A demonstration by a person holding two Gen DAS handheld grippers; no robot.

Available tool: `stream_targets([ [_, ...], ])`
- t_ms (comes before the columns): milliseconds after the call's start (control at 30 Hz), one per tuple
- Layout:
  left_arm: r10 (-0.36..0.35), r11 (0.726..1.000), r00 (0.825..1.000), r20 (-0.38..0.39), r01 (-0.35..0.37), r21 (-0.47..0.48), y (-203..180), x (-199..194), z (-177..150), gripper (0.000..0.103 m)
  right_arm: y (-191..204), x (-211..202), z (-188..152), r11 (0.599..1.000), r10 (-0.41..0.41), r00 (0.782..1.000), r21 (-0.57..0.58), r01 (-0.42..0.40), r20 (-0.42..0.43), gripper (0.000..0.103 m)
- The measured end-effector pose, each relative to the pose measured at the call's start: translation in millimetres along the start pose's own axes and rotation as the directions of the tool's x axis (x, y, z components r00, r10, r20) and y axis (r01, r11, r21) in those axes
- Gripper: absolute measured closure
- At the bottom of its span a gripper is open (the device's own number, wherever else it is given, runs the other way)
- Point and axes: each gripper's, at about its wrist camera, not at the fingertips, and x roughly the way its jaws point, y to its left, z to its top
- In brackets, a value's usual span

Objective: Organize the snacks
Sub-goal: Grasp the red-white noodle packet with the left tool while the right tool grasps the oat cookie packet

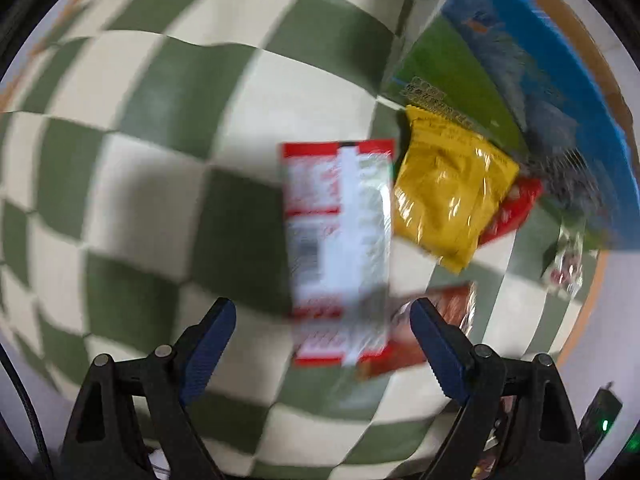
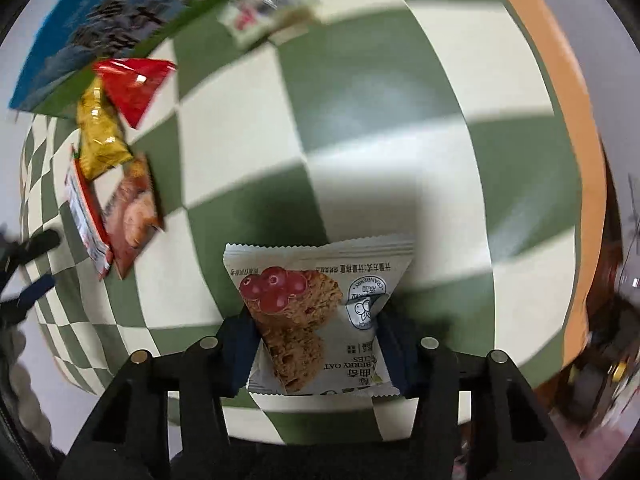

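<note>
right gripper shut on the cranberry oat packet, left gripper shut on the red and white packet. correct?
Half right. The right gripper is shut on the cranberry oat packet, as the right wrist view shows. The left gripper is open: in the left wrist view its jaws stand apart above the red and white packet, holding nothing.

Motion blur is smearing the print on the red-and-white packet (image 1: 340, 248), leaving it unreadable. That packet is covering much of a brown packet (image 1: 436, 320) beneath it. The yellow packet (image 1: 448, 192) is hiding most of a red one (image 1: 516, 208). The blue box (image 1: 560, 80) is running off the picture's edge.
</note>
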Motion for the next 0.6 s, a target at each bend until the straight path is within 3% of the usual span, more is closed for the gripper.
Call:
stream_targets([
  [100, 0.010, 1.000, 1.000, 0.004, -0.010, 0.017, -8.8, 16.4, 12.4, 0.022, 14.0, -6.2, 12.6, 0.998, -0.021, 0.999, -0.062, 0.024, 0.049, 0.048],
  [167, 0.055, 0.997, 0.998, 0.026, -0.056, 0.053, -12.0, 19.5, 12.8, 0.051, 20.5, -6.8, 19.2, 0.995, -0.032, 0.997, -0.094, 0.038, 0.066, 0.048],
  [233, 0.062, 0.992, 0.997, 0.043, -0.067, 0.111, -12.0, 16.9, 4.9, 0.056, 28.1, -1.2, 26.4, 0.989, -0.043, 0.998, -0.140, 0.048, 0.041, 0.046],
  [300, 0.099, 0.981, 0.994, 0.056, -0.107, 0.165, -8.1, 13.7, -9.0, 0.056, 29.9, 2.0, 27.7, 0.986, -0.035, 0.999, -0.166, 0.036, 0.008, 0.041],
  [367, 0.134, 0.969, 0.990, 0.052, -0.142, 0.200, 1.7, 13.0, -28.1, 0.056, 25.1, 0.4, 28.5, 0.988, 0.009, 1.000, -0.156, -0.010, -0.008, 0.017],
  [400, 0.150, 0.966, 0.988, 0.047, -0.157, 0.208, 7.9, 13.7, -38.5, 0.056, 20.5, -1.5, 27.3, 0.991, 0.031, 0.999, -0.131, -0.033, -0.014, 0.014],
  [500, 0.180, 0.956, 0.983, 0.029, -0.182, 0.230, 20.8, 21.5, -65.1, 0.056, 8.8, -3.0, 23.8, 0.995, 0.058, 0.998, -0.084, -0.060, -0.023, 0.014],
  [600, 0.177, 0.963, 0.983, 0.039, -0.182, 0.200, 26.6, 27.8, -71.8, 0.052, -3.1, 5.3, 23.9, 0.997, 0.069, 0.997, -0.041, -0.070, -0.036, 0.014],
])
